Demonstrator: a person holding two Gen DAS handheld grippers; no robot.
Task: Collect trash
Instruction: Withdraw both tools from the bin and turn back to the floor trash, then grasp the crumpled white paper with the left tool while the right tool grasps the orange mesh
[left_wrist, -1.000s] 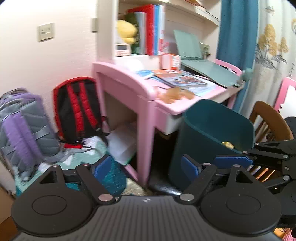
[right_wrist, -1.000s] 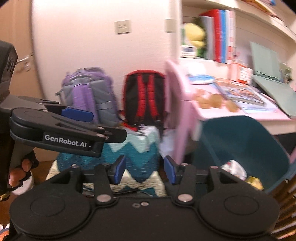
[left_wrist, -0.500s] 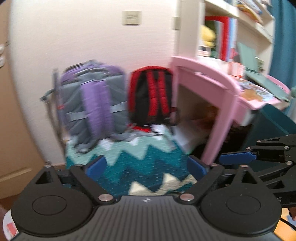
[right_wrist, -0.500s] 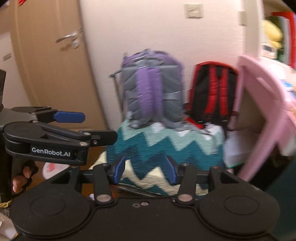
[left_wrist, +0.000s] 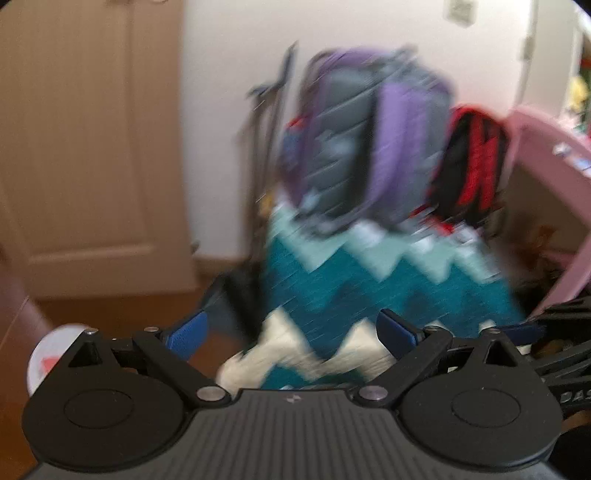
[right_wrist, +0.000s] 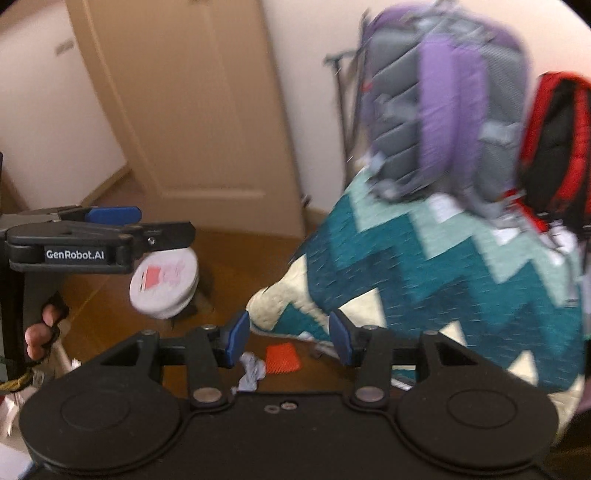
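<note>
In the right wrist view a crumpled pale paper scrap (right_wrist: 251, 373) and a small orange mesh piece (right_wrist: 282, 357) lie on the brown wooden floor, just below and between my fingers. My right gripper (right_wrist: 290, 341) is open and empty above them. My left gripper (left_wrist: 291, 338) is open and empty; it also shows from the side in the right wrist view (right_wrist: 110, 229), held at the left above the floor. The teal bin is out of view.
A teal, white and cream zigzag blanket (right_wrist: 424, 280) is heaped at the right. A purple-grey backpack (right_wrist: 443, 107) and a red-black backpack (right_wrist: 557, 147) lean on the wall. A small round white stool (right_wrist: 164, 284) stands on the floor. A beige door (right_wrist: 192, 103) is behind. A pink desk (left_wrist: 546, 177) is at the right.
Both views have swung left and downward, away from the pink desk and teal bin, toward the door and floor. The floor scraps and round stool have come into view. Both grippers stay open.
</note>
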